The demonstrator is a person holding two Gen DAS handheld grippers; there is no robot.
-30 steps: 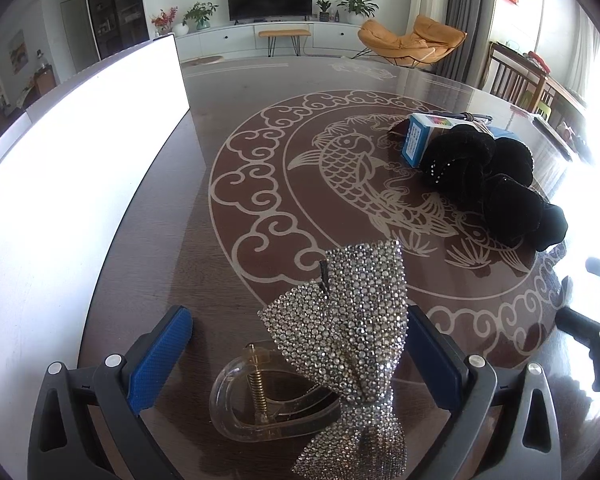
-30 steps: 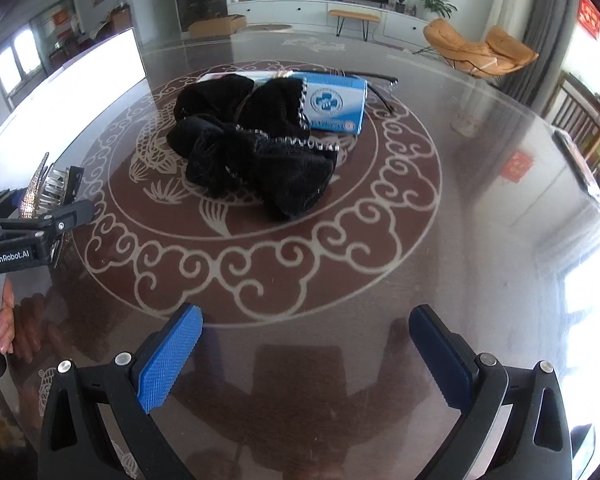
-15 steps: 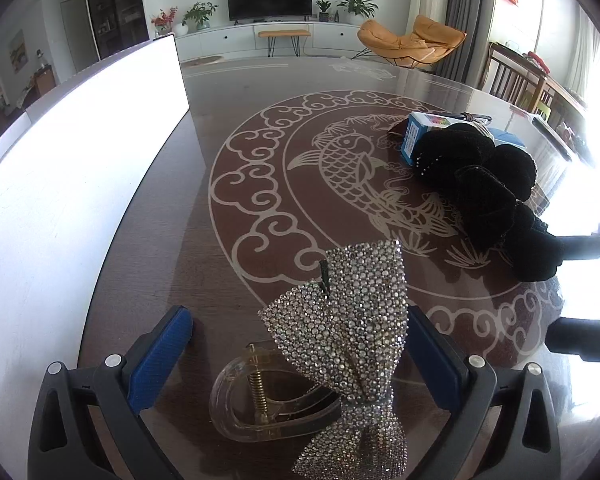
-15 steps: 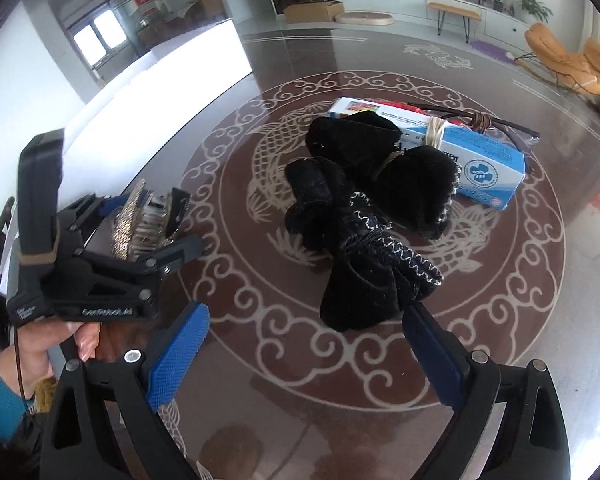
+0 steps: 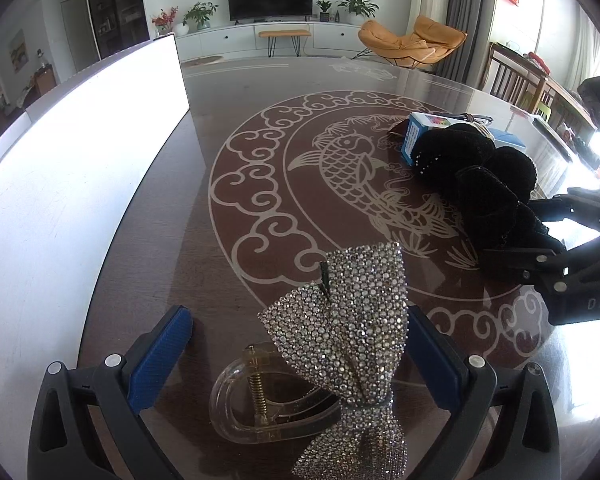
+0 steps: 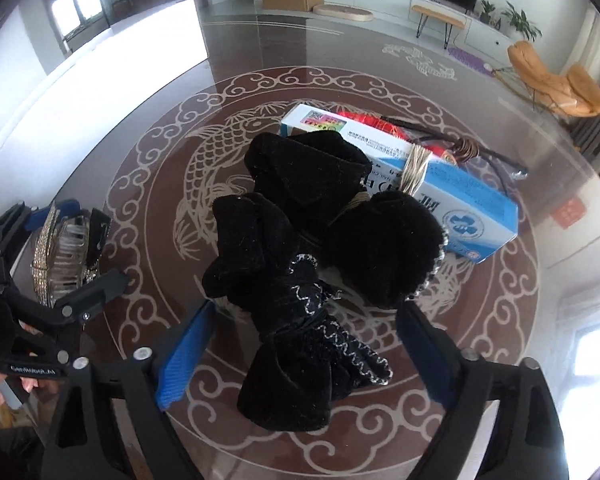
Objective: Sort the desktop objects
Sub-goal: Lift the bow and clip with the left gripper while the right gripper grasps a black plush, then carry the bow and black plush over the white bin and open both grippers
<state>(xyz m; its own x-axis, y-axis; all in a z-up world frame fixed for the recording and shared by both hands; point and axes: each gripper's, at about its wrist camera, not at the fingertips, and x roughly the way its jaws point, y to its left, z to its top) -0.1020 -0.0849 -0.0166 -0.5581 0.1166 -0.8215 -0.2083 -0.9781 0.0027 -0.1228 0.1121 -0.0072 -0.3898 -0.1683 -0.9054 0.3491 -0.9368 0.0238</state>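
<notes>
A rhinestone bow hair clip (image 5: 352, 312) with a clear claw (image 5: 240, 400) sits between the fingers of my left gripper (image 5: 298, 320). Its jaws stand wide: the bow touches the right pad and a gap shows at the left pad. A black velvet bow (image 6: 300, 288) lies on the patterned table (image 6: 160, 152). My right gripper (image 6: 304, 320) straddles the bow's near end with closing jaws, and slim gaps remain at both blue pads. In the left wrist view the right gripper (image 5: 536, 230) reaches in from the right around the black bow (image 5: 480, 184). The right wrist view shows the left gripper (image 6: 84, 248) with the clip (image 6: 56, 248).
A blue and white box (image 6: 460, 208) lies behind the black bow, touching it. A red item (image 6: 360, 118), dark cords (image 6: 500, 160) and a beige hair tie (image 6: 416, 164) lie on and beyond the box. A white board (image 5: 80, 160) borders the table's left side.
The right gripper swung left across the table onto the black bow, and its jaws narrowed around the bow's near end. The left gripper and the rhinestone clip stayed put.
</notes>
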